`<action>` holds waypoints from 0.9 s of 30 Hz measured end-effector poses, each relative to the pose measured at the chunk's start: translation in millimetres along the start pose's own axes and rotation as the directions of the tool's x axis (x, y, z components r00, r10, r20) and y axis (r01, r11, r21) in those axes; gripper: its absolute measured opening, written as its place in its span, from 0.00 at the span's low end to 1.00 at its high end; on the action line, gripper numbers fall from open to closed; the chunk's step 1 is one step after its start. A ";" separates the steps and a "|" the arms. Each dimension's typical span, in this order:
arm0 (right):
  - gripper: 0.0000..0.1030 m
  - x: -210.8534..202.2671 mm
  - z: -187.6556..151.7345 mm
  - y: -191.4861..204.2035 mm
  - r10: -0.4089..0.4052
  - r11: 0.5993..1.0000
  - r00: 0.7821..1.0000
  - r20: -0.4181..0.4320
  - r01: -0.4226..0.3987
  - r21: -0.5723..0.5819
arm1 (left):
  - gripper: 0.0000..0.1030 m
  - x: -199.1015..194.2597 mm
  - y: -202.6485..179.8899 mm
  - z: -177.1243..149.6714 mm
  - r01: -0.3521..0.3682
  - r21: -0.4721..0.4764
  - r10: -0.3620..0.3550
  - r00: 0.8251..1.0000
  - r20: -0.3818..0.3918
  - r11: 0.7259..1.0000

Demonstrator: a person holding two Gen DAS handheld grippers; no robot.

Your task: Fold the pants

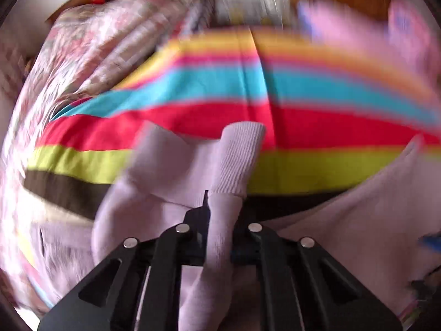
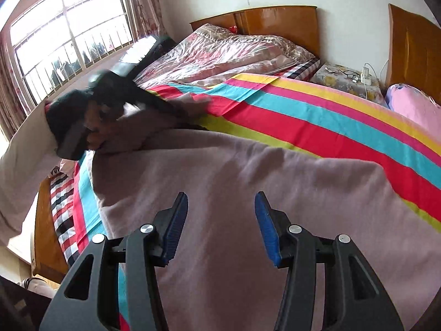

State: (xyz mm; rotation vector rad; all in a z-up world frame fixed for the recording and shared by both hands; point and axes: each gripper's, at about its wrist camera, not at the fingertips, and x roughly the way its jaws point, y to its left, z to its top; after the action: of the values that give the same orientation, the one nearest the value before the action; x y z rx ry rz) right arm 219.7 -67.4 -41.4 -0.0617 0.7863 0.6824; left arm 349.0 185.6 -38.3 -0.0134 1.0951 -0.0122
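Pants [image 2: 248, 193] of pale mauve knit lie spread over the near part of a bed, on a striped sheet [image 2: 317, 115] with bands of yellow, pink, turquoise, red and lime. In the right wrist view the garment covers most of the foreground, its surface loosely rumpled, its far edge crossing the lime and red bands. Right tongs [image 2: 222, 227] hang just above this cloth with the jaws spread wide; the blue ribbed pads [image 2: 176, 229] face each other across a broad gap and hold nothing.

Left tongs [image 1: 220, 220], seen in the left wrist view, are pressed together on a fold of the pants [image 1: 190, 165]. The ribbed cuff [image 1: 239, 160] of one leg stands up beyond the jaws, and the gathered cloth passes between them and down toward the camera. This view is blurred by motion, so finer detail of the grip cannot be told. More of the mauve cloth lies at the lower right of this view, over the lime band.

In the right wrist view the left tongs [image 2: 110, 93] appear as a dark blurred mass at the far left edge of the garment, with cloth drawn up to them. Behind lie a floral quilt [image 2: 220, 52], a wooden headboard [image 2: 275, 22], a pink pillow [image 2: 410, 107], and a nightstand [image 2: 347, 82] bearing spectacles [image 2: 348, 74]. A barred window [image 2: 69, 33] fills the upper left.
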 end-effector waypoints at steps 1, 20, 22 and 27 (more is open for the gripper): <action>0.49 -1.2 -0.8 0.9 0.000 1.000 1.000 0.001 0.000 0.001 | 0.09 -29.0 24.8 -8.6 0.033 -0.084 -0.026 0.996 0.084 0.996; 0.32 57.7 -10.9 140.6 0.193 0.927 0.961 -0.200 -0.246 -0.284 | 0.49 -51.7 264.5 -194.6 0.375 -0.592 -0.097 0.890 0.446 0.714; 0.24 62.9 -15.1 145.9 0.181 0.921 0.958 -0.223 -0.245 -0.303 | 0.48 -54.6 257.6 -198.6 0.384 -0.590 -0.096 0.883 0.459 0.710; 0.21 70.6 -18.5 160.0 0.170 0.894 0.953 -0.251 -0.256 -0.367 | 0.46 -58.8 260.1 -208.3 0.423 -0.588 -0.120 0.867 0.483 0.690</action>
State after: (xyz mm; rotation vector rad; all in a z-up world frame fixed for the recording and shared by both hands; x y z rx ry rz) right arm 149.7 91.2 -70.9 -0.4295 0.8574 1.0537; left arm 137.8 445.6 -85.9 -0.8288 0.6052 0.1169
